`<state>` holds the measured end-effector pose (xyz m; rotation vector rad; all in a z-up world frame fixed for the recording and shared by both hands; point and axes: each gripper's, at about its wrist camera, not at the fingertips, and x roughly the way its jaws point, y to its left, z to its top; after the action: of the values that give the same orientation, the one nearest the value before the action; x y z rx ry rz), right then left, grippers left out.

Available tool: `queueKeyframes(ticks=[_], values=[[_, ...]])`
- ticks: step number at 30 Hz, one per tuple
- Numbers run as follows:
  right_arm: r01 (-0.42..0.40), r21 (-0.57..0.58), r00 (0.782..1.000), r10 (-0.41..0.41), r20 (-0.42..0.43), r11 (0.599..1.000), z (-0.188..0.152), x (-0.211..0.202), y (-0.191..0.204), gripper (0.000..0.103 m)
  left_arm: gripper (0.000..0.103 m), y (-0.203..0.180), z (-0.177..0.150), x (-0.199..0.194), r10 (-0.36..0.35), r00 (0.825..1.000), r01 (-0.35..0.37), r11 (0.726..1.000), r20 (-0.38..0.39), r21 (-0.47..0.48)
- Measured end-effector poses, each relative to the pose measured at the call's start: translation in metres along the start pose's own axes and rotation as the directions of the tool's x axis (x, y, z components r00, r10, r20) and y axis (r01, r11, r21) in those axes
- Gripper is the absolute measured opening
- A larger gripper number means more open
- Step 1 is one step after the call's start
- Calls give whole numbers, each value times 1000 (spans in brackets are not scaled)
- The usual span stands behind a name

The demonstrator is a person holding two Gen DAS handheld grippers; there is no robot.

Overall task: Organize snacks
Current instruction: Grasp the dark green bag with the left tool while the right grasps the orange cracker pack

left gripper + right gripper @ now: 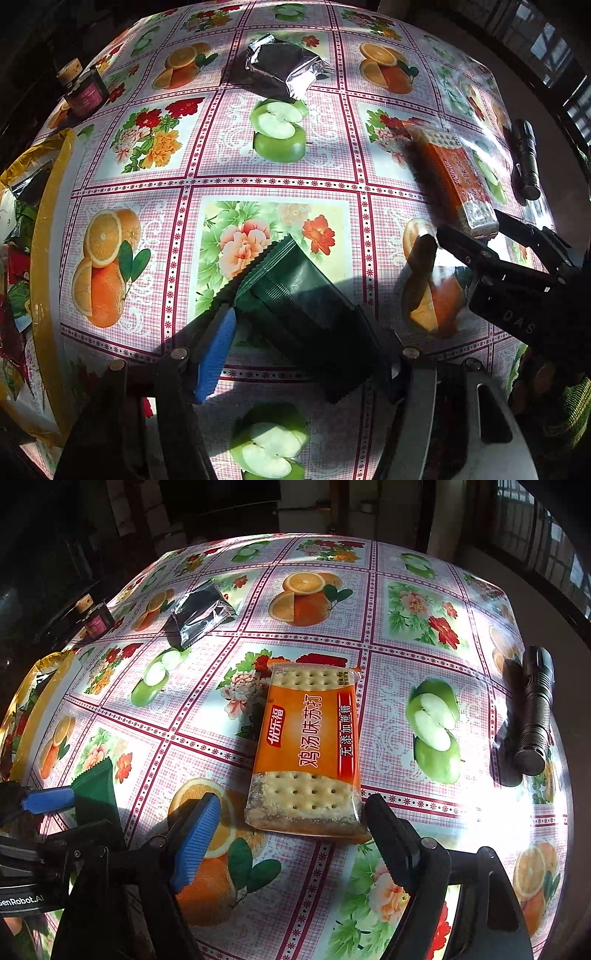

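A dark green snack packet (295, 306) lies on the fruit-print tablecloth between the fingers of my left gripper (306, 332), which is open around it. The packet also shows in the right wrist view (96, 794). An orange cracker pack (308, 749) lies flat just ahead of my right gripper (291, 827), which is open with its fingers on either side of the pack's near end. The pack and the right gripper also show in the left wrist view (454, 177). A silver-and-black foil packet (280, 66) lies further back.
A yellow-rimmed box (44, 258) holding several snack packets stands at the left table edge. A small dark red bottle with a cork (83, 88) stands at the far left. A black flashlight (535, 709) lies at the right edge.
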<state>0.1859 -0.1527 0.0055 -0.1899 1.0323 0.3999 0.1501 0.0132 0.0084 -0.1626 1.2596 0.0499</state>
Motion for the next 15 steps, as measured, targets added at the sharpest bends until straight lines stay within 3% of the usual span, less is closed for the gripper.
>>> queueKeyframes(ticks=[3,8,11,15], values=[[21,18,1000,-21,0,1000,5,5,0,90,70,16,-5,-4,-5,1000,5,1000,-26,13],[35,41,999,-36,6,999,12,8,0,91,88,26,-7,0,22,996,-33,992,-91,-123],[40,31,999,-40,4,999,12,11,-2,91,88,27,-19,-3,49,994,-73,963,-99,-260],[35,22,999,-35,9,999,13,12,-4,91,88,19,-37,-4,116,990,-135,933,-77,-332]])
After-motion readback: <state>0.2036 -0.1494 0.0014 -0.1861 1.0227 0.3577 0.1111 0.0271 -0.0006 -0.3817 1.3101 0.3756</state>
